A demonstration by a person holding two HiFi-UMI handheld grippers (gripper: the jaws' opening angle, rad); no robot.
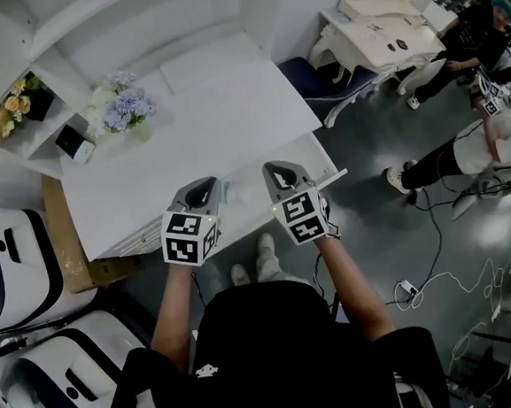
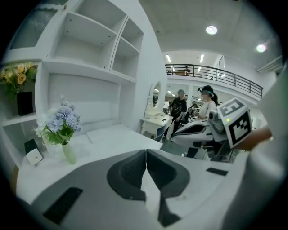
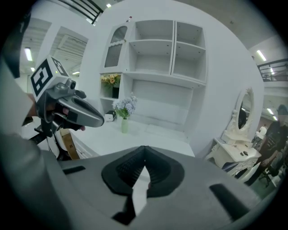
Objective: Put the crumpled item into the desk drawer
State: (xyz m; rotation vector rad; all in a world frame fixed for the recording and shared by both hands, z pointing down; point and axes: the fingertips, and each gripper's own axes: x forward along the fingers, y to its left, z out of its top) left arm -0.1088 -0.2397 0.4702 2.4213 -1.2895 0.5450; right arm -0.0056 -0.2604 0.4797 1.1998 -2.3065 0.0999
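left claw (image 2: pixel 146 152) pinched closed, empty | right claw (image 3: pixel 145 149) likewise | risk: crumpled item not spotted; closed claws could sweep it off the white worktop (image 1: pixel 187 133), near edge

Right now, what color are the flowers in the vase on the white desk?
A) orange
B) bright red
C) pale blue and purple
C: the flowers in the pale green vase on the desk are pale blue and purple with green leaves, and none are red or orange.
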